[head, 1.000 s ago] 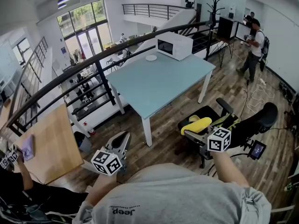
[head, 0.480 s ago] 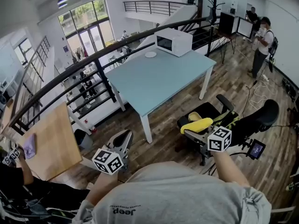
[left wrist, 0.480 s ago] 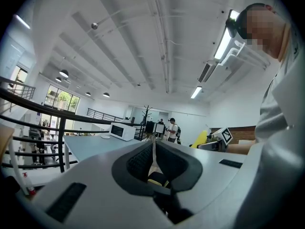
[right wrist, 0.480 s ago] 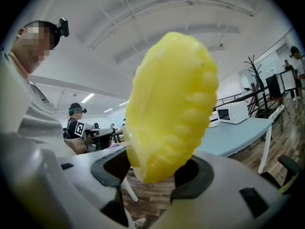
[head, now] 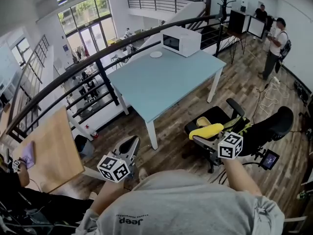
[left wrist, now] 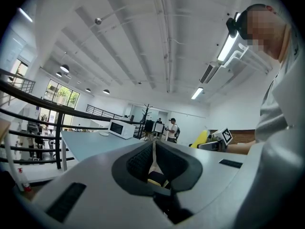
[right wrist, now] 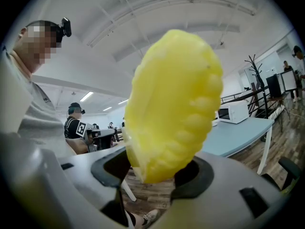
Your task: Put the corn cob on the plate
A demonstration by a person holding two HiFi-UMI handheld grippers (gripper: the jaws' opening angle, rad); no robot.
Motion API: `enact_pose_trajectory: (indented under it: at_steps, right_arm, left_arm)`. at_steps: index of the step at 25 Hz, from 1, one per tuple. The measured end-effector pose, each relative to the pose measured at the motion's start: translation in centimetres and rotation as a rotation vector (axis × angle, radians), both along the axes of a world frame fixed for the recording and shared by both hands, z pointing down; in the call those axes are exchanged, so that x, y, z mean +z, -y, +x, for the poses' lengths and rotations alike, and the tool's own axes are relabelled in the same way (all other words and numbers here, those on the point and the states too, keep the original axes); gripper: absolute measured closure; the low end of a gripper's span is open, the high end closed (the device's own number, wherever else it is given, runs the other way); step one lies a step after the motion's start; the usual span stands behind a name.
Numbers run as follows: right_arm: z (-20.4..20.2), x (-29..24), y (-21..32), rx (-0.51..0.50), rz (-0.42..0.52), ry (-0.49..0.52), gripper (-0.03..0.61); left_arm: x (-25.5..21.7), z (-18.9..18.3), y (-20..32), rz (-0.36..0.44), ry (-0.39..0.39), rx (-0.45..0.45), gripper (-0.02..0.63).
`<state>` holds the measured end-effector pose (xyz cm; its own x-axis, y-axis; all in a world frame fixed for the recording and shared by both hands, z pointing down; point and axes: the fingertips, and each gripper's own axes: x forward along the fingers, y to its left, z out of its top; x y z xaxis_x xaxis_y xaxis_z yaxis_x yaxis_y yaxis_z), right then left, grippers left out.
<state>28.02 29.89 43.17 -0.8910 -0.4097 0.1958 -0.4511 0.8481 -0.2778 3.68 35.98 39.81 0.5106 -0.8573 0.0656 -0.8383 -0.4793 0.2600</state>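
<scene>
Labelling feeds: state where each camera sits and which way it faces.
Head view: on the person's head, facing steeply down over the blue table; left gripper, right gripper, grey shirt show.
Left gripper view: on the left gripper, facing along its shut jaws; sleeve at right.
Right gripper view: on the right gripper, facing the clamped corn cob; shoulder at left.
Shared: the microwave.

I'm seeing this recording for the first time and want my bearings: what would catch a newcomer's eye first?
The bright yellow corn cob fills the right gripper view, clamped between the jaws of the right gripper. Ahead stands a light blue table, bearing a white microwave and a small white plate at its far end. The left gripper is shut and empty.
</scene>
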Motion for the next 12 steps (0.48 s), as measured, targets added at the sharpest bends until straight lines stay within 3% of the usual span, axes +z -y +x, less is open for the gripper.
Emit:
enact_pose_trajectory:
  at_steps: [5,12]
  right_arm:
    - [-2.3,-0.1,2.8,0.030,0.005,-0.018,0.314]
    - [-8.0,-1.3,8.4,0.099,0.026,-0.034,0.314]
  left_arm:
    - [0.6,-2.2,3.6,0.003,-0.020,0.043,0.577]
    - [0.2,-8.6,11.0,0.031,-0.030,0.105,0.577]
